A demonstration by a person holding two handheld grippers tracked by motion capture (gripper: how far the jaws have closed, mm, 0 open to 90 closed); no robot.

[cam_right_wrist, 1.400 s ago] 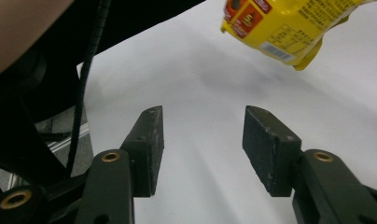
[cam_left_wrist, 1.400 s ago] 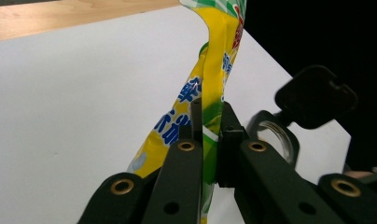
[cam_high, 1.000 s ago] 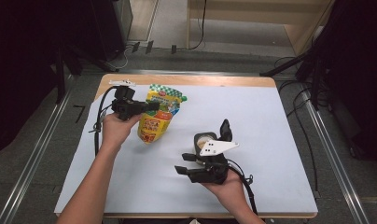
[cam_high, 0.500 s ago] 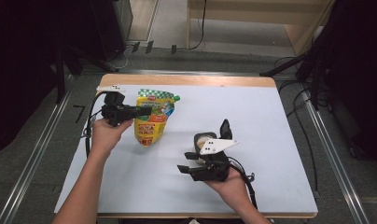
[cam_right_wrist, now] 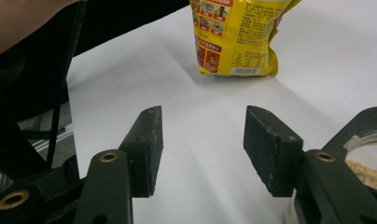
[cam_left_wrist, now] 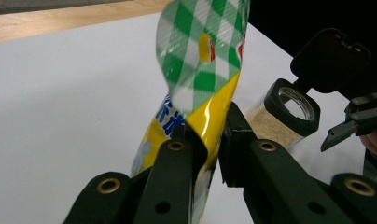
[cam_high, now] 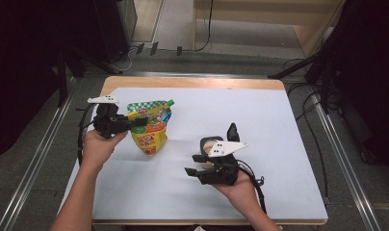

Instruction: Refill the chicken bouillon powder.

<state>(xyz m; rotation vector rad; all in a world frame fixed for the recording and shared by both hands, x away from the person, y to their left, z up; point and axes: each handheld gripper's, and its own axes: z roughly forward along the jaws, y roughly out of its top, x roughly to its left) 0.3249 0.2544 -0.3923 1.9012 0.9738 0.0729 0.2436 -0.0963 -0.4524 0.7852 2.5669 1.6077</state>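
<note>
A yellow snack bag (cam_high: pixel 150 134) with a green-checked top hangs upright at the table's left, its lower end at or just above the white surface. My left gripper (cam_high: pixel 139 122) is shut on the bag's upper part (cam_left_wrist: pixel 200 70), with both jaws (cam_left_wrist: pixel 207 135) pinching the foil. A clear jar (cam_high: pixel 211 144) of brown granules stands mid-table with its black flip lid (cam_high: pixel 232 131) open. Right beside the jar, my right gripper (cam_high: pixel 195 164) is open with nothing between its fingers (cam_right_wrist: pixel 203 140). Beyond them in that view are the bag (cam_right_wrist: pixel 238 32) and the jar's rim (cam_right_wrist: pixel 364 158).
The white table cover (cam_high: pixel 279 125) spreads to the right and back, with a wooden edge (cam_high: pixel 192 83) at the far side. Cables trail from both grippers. Metal rails (cam_high: pixel 346 159) run along the floor on either side.
My left gripper has carried the bag leftward and a little nearer the person. The right gripper and the jar have hardly moved.
</note>
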